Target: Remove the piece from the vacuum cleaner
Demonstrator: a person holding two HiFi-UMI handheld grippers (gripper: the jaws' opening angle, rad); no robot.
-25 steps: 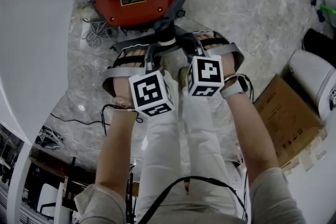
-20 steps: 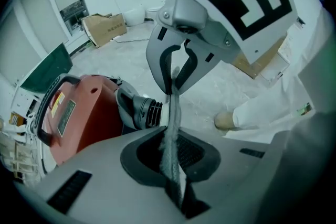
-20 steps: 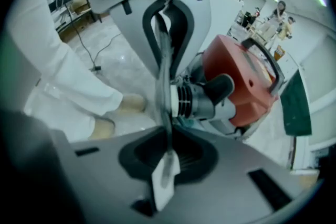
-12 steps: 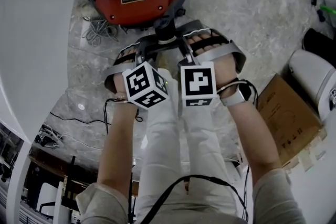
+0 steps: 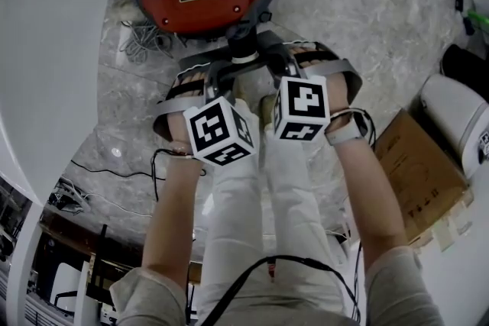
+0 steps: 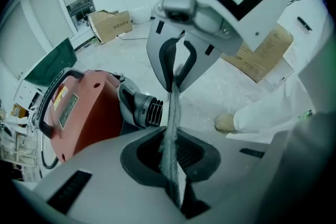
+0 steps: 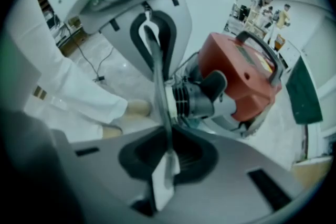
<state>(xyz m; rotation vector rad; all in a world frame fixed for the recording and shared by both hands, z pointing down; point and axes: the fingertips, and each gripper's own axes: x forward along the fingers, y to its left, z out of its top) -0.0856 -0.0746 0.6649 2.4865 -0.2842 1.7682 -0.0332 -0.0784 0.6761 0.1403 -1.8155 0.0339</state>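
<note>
a brown cardboard box [image 5: 416,164] lies on the marbled floor [image 5: 359,4] at the right, just beside a white rounded object [image 5: 457,112]. a white curved tabletop [image 5: 46,80] fills the left side, and a bunch of loose cables [image 5: 140,44] lies on the floor near its edge.

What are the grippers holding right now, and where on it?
Cannot be told: both the left gripper and right gripper are shut beside the hose connector, nothing visibly between jaws.

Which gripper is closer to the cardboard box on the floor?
Right. The cardboard box lies out past the right gripper; the left gripper sits on that gripper's other side, farther from the box.
</note>
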